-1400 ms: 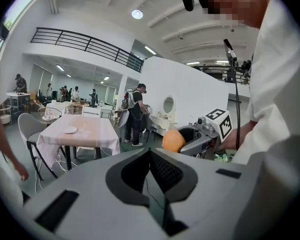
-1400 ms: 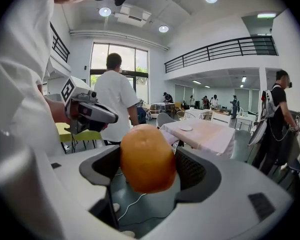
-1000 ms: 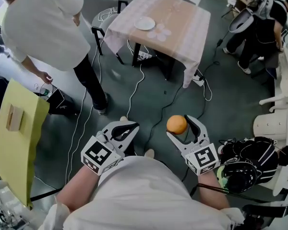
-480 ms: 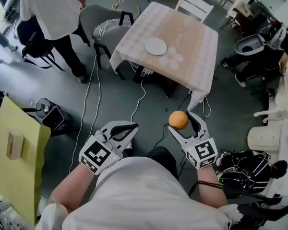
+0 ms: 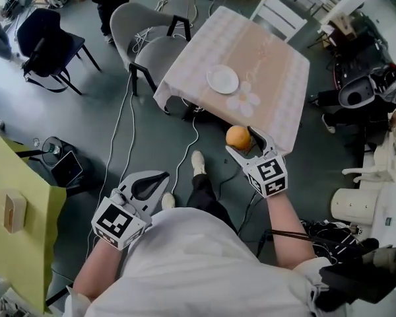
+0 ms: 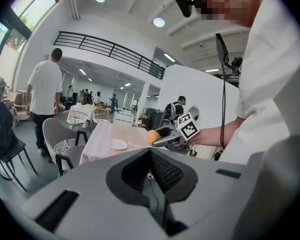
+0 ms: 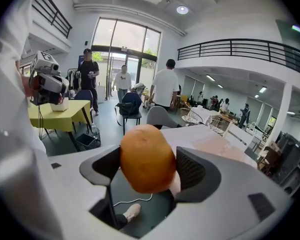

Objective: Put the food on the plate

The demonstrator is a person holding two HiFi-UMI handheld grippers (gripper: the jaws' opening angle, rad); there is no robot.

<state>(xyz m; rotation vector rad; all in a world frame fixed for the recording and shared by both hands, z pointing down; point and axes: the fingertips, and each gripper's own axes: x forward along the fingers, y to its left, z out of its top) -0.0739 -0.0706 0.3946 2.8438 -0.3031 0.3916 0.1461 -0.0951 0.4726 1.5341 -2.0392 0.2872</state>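
I'm clamping the orange in my right tool, holding it in the air near the table edge, the plate sitting farther in, my left tool clenched on nothing.

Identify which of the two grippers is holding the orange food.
The right gripper, its jaws shut on the round orange food; the left gripper has its jaws together with nothing between them.

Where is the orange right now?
In the head view, the orange is clamped in the right gripper, by the table edge, short of the white plate.
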